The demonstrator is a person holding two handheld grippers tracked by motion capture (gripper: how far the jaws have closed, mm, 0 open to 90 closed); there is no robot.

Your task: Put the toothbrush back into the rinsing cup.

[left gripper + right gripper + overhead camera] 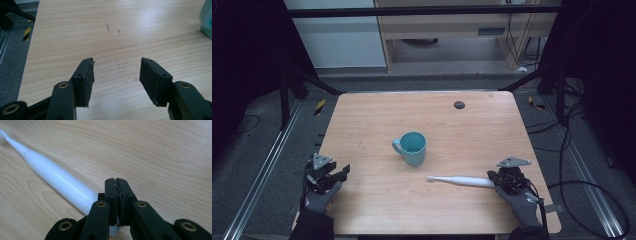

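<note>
The right hand-held gripper (117,181) has its jaws pressed together with nothing between them, lying against the thick end of the white electric toothbrush (55,178) on the worktop (377,115). The left hand-held gripper (116,75) stands spread apart and empty over bare wood; farther off sits a teal mug (412,148).

no readable text, label, brand, number or sign anywhere.
</note>
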